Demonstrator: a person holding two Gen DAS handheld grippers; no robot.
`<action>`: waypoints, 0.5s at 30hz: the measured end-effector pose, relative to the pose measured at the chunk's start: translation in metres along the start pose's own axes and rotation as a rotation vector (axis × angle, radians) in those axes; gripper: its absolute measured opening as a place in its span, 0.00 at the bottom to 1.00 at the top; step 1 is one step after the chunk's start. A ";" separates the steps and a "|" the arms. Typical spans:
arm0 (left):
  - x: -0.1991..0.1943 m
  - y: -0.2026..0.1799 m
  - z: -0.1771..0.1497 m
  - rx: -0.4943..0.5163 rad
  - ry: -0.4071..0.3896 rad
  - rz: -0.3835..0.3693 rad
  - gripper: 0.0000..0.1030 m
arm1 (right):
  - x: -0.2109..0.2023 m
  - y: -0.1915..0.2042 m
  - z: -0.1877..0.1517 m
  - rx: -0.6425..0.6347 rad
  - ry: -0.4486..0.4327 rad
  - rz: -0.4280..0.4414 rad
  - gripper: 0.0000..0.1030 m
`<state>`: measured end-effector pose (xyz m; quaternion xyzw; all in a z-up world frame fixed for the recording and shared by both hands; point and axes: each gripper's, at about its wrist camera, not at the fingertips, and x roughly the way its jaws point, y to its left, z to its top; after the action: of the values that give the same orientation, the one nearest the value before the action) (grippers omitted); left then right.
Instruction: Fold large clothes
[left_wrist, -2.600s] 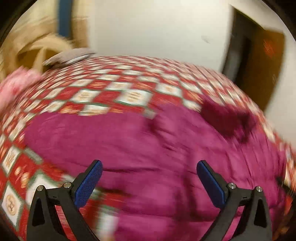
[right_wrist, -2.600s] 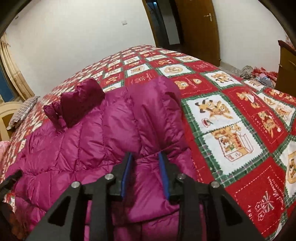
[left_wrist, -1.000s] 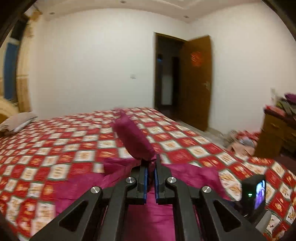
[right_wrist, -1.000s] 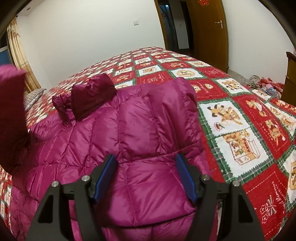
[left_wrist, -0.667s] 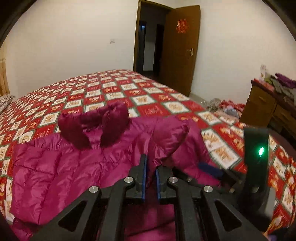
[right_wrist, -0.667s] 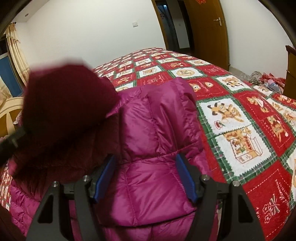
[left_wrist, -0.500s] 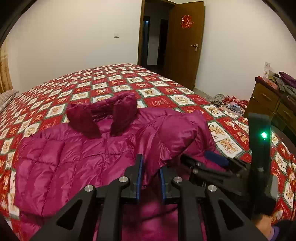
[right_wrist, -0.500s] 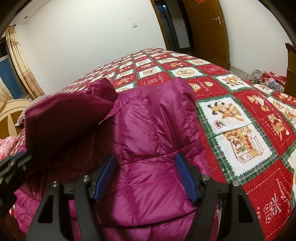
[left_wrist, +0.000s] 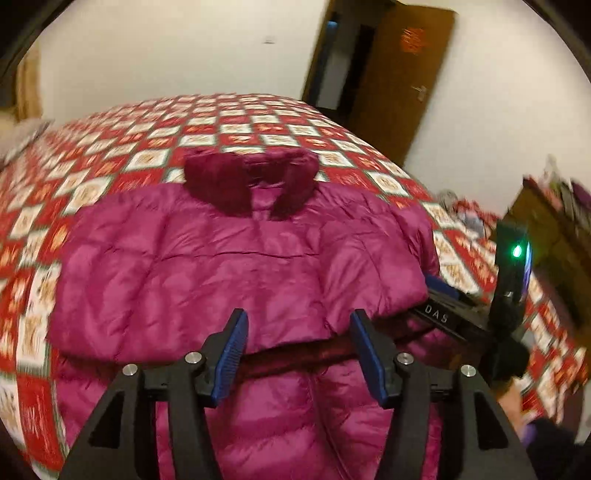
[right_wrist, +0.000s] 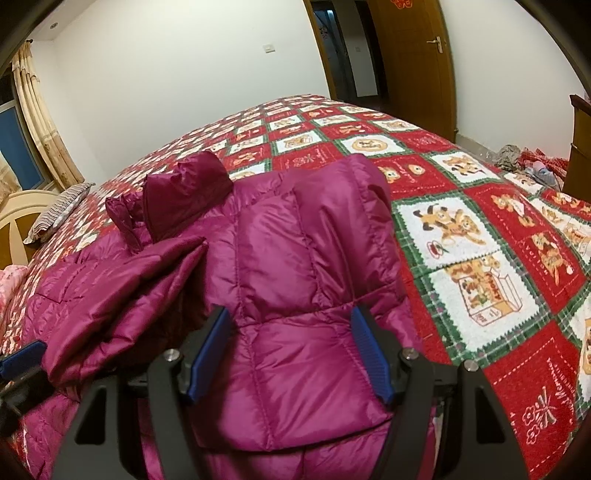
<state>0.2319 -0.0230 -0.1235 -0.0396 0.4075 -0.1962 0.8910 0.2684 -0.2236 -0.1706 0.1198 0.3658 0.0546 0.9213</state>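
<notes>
A magenta puffer jacket (left_wrist: 207, 266) lay spread on the bed (right_wrist: 480, 266), over the near edge of a red-and-white checked quilt (left_wrist: 258, 125) with cartoon panels. Its darker collar (left_wrist: 251, 181) sat toward the far side of the bed, standing up a bit. In the right wrist view one folded-in part (right_wrist: 317, 236) lay on top of the body, toward the quilt's right side, and another flap of jacket (right_wrist: 122, 288) lay folded across from the left, with a dark lining showing under it.

The left gripper (left_wrist: 301, 354) hovered over the near part of the jacket, its jaws opening, blue pads apart. Fabric lay below and between them, but the pads did not press it; a dark seam or hem (left_wrist: 295, 356) ran across between the fingers. The right gripper (right_wrist: 291, 350) stood wide, blue pads either side of a quilted bulge at the jacket's near end. No pinch was visible there, the pads just flanking the cloth. In the left view the right gripper's body (left_wrist: 458, 314) showed at the jacket's right edge, a green light (left_wrist: 516, 252) lit on it, with part of the person's hand (left_wrist: 517, 402) behind it, blurred.

A pillow (right_wrist: 55, 214) lay at the far left corner of the bed. A wooden door (right_wrist: 417, 62) stood open beyond the bed, and clothes (right_wrist: 528, 162) lay heaped on the floor at the right.
</notes>
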 end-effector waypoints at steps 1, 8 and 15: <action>-0.006 0.003 -0.001 -0.006 0.005 -0.001 0.62 | -0.001 0.000 0.000 -0.002 0.001 -0.001 0.68; -0.050 0.038 0.014 -0.001 -0.131 0.082 0.63 | -0.028 -0.002 0.001 0.010 -0.038 -0.011 0.66; -0.004 0.097 0.056 -0.152 -0.123 0.369 0.63 | -0.087 0.038 0.028 -0.066 -0.172 0.047 0.60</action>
<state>0.3022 0.0627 -0.1056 -0.0433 0.3664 0.0046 0.9294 0.2242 -0.2082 -0.0836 0.1023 0.2802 0.0779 0.9513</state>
